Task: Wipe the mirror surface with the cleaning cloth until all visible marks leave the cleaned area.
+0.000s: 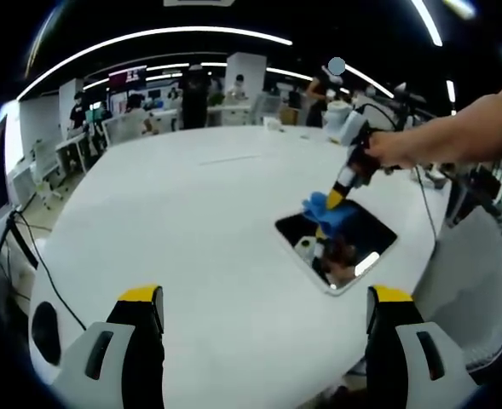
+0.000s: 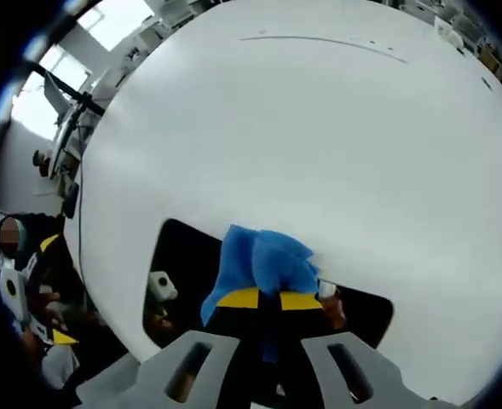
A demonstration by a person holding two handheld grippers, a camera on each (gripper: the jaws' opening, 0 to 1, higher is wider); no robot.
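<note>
My right gripper is clamped on the cloth and presses it onto the mirror, right of centre in the left gripper view — to scrub. My left gripper hangs back, wide open and empty — clear of the wiping.

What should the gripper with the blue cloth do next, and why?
Probably slide the cloth across the mirror toward the part it has not covered. The right gripper is shut on the cloth and presses it at the mirror's far edge, so most of the glass lies uncovered. I cannot tell where marks are. The left gripper is open, above the table.
</note>
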